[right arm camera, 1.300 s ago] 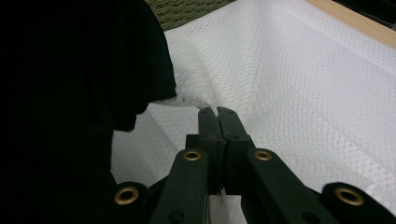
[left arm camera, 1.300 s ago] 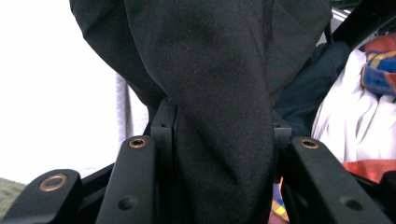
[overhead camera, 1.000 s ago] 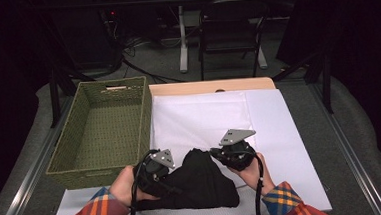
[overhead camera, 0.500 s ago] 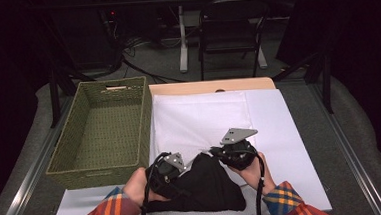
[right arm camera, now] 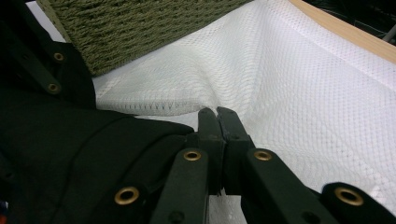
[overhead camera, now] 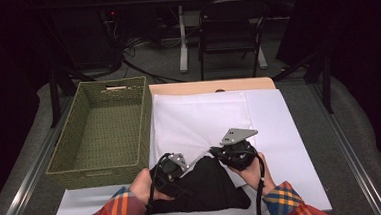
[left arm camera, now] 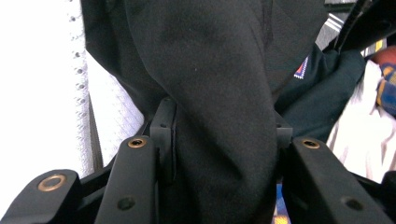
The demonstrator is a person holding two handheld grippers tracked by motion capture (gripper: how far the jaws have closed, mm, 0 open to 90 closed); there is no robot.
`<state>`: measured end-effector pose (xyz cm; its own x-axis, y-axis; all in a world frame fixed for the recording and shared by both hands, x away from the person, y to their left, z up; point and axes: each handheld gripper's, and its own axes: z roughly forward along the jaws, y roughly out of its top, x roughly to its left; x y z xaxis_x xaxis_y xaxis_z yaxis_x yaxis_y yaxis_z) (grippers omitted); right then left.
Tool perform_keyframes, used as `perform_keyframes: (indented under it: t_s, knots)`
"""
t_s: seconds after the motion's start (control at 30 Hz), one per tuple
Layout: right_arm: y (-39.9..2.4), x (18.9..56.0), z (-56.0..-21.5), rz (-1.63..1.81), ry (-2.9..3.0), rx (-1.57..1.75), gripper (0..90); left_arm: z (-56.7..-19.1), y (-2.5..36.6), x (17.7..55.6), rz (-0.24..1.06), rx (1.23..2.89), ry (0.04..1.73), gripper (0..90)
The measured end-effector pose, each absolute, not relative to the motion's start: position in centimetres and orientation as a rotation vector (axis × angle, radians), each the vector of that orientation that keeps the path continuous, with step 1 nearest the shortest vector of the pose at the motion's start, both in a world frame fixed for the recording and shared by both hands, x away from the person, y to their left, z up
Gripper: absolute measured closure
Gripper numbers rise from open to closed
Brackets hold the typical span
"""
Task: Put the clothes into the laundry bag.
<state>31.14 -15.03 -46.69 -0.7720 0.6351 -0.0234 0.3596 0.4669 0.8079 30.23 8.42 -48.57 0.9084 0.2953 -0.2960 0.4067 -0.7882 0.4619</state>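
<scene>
Both tools, left tool (overhead camera: pixel 178 164), right tool (overhead camera: pixel 220 152), on black garment (overhead camera: pixel 208 189), beside wicker basket (overhead camera: pixel 99 128)

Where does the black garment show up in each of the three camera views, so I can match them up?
High view: black garment at bottom centre, between both hands, on the white mesh cloth.
Left gripper view: it runs down the middle, clamped between the left gripper jaws.
Right gripper view: lower left, beside the shut right gripper.
Shared landmark: the white mesh cloth.
</scene>
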Motion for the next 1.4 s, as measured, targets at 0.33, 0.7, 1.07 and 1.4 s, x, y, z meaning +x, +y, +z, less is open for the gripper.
perform_keyframes:
  t_s: [0.33, 0.7, 1.07, 1.4]
  knots:
    - [-15.0, 31.1, -46.7, 1.210, 2.402, 0.838, 89.7, -49.9, 8.6, 31.0, -0.299, 2.487, 0.649, 59.2]
    - [-14.9, 31.0, -46.6, 1.209, 2.406, 0.832, 89.6, -51.2, 9.2, 31.7, -0.284, 2.394, 0.846, 58.1]
    - [-14.9, 31.0, -46.7, 1.207, 2.409, 0.836, 89.6, -50.9, 9.3, 31.0, -0.181, 2.452, 0.786, 34.0]
    - [-14.9, 31.0, -46.7, 1.206, 2.406, 0.839, 89.6, -49.7, 10.1, 29.5, -0.116, 2.481, 0.691, 11.4]
